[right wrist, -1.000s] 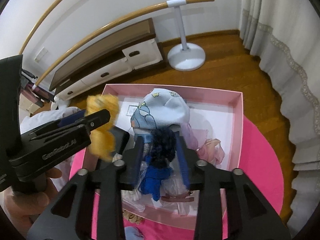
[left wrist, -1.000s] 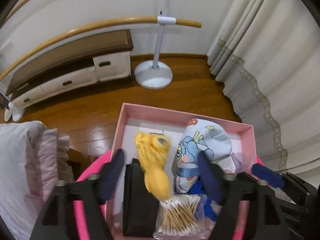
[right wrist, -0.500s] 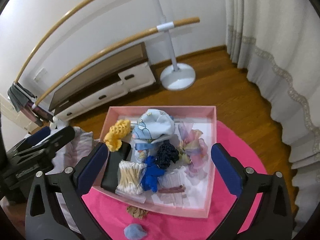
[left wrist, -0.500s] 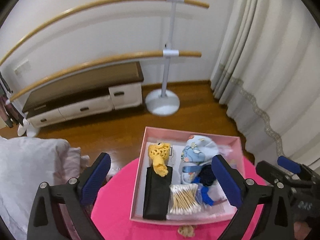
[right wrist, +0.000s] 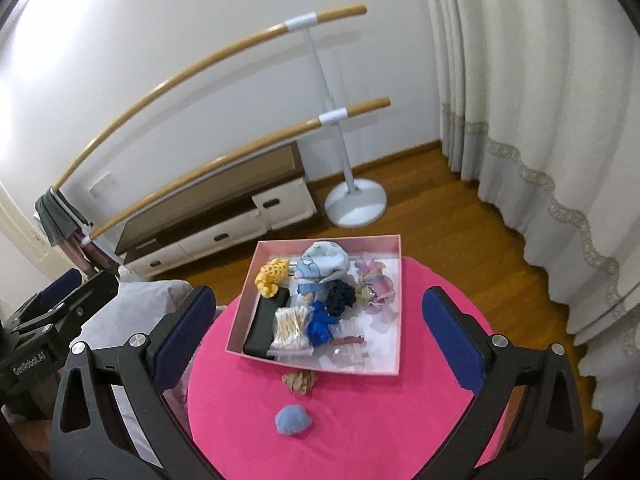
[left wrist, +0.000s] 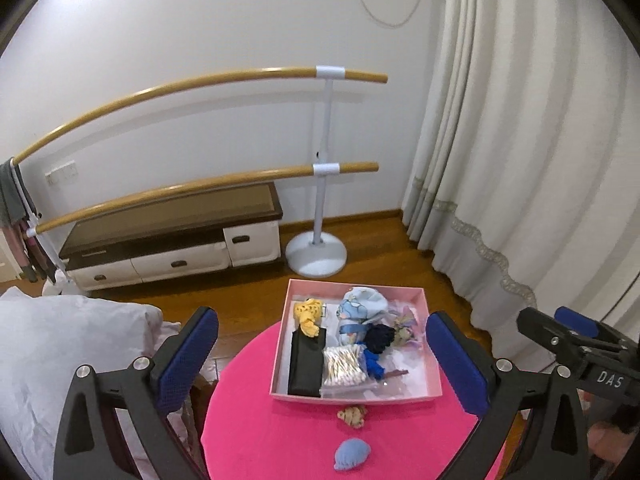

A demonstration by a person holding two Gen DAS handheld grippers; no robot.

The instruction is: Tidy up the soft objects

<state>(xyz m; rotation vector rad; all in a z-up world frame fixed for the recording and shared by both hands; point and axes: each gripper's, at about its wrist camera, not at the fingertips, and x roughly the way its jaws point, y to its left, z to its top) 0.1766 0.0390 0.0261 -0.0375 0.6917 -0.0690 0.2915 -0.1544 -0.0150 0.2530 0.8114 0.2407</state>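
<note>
A pink box [left wrist: 280, 344] [right wrist: 316, 366] sits on the round pink table [left wrist: 280, 440] [right wrist: 380, 420]. Inside lie a yellow crocheted piece [left wrist: 307, 312] [right wrist: 272, 276], a light blue printed cloth [left wrist: 360, 308] [right wrist: 324, 260], a navy scrunchie [left wrist: 378, 338] [right wrist: 341, 298], a pastel scrunchie [right wrist: 374, 288], a bag of cotton swabs [left wrist: 344, 364] and a black case [left wrist: 306, 364]. In front of the box lie a tan scrunchie [left wrist: 352, 416] [right wrist: 300, 380] and a light blue puff [left wrist: 352, 454] [right wrist: 293, 420]. My left gripper [left wrist: 322, 320] [right wrist: 60, 304] and right gripper [right wrist: 319, 294] [left wrist: 576, 336] hang high above the table, both open and empty.
A barre stand with a round white base [left wrist: 316, 256] stands on the wooden floor behind the table, next to a low white cabinet [left wrist: 172, 248]. Pale curtains [left wrist: 520, 160] hang on the right. White bedding [left wrist: 60, 340] lies close to the table's left edge.
The left gripper let go of the yellow crocheted piece and the right let go of the navy scrunchie, both now lying in the box. Both grippers opened wide and drew up and back.
</note>
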